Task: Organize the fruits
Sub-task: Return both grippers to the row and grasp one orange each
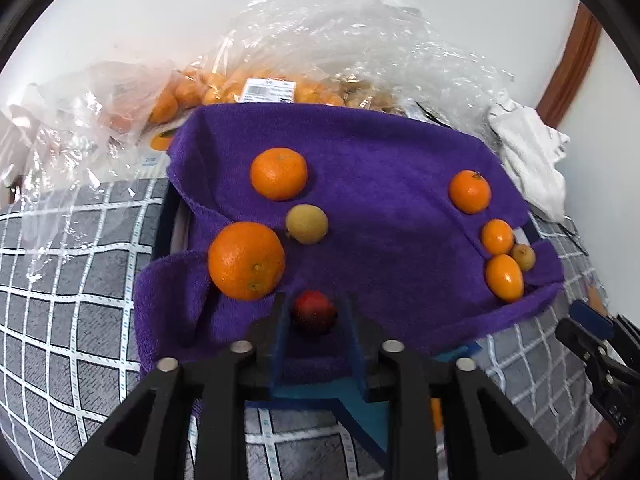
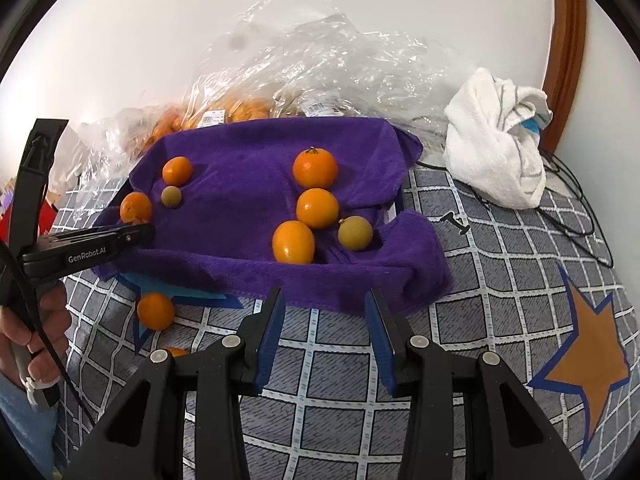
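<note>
A purple towel is spread over a low tray and carries several oranges and small fruits. A small red fruit lies on the towel's near edge between the fingers of my left gripper; a sliver of gap shows beside it, so the jaws stand open. A large orange, a mandarin and a yellowish fruit lie just beyond. My right gripper is open and empty, hovering before the towel near an oval orange and a yellowish fruit.
Clear plastic bags of oranges lie behind the towel. A white cloth and black cables are at the right. A loose orange sits on the grey checked cover. A hand holds the left gripper.
</note>
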Demonstrator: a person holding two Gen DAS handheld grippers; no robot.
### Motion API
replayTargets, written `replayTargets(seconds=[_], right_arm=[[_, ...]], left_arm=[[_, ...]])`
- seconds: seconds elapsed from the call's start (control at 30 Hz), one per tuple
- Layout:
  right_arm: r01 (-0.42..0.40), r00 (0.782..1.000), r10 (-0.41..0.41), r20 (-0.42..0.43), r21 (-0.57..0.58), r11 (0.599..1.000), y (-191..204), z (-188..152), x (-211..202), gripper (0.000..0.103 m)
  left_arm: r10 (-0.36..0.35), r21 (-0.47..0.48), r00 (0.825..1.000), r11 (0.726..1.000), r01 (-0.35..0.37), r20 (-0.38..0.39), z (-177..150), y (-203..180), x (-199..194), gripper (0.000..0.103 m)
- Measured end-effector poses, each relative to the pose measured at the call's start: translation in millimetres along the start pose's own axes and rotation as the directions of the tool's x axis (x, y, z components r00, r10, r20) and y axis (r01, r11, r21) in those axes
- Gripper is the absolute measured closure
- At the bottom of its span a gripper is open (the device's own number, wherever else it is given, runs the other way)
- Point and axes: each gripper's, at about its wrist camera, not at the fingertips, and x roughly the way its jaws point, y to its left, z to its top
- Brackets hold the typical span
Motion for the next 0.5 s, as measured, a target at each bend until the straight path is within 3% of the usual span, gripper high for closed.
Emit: replayTargets(seconds=[0.13, 0.27, 0.5], right_arm=[[0.003, 1.000, -0.002, 0.017, -0.006, 1.000, 3.4, 3.5, -9.1, 0.062], [-0.006, 1.000, 0.006, 0.017, 0.007, 1.000, 8.6, 1.9, -13.9, 0.062], [-0.020, 1.000, 0.020, -0.004, 0.010, 1.000, 27.5, -13.7, -10.8, 0.062]], left_arm=[[-0.043, -0.011, 0.999, 0.999, 0.043, 0.034, -4.1, 4.6, -18.1, 0.060], [-0.058, -0.019, 0.996, 0.998, 0.059, 0.071, -11.4, 14.4, -40.1, 0.059], [0.014, -0.047, 0.995, 0.999, -0.009, 0.100, -31.6, 45.7, -60.7, 0.058]])
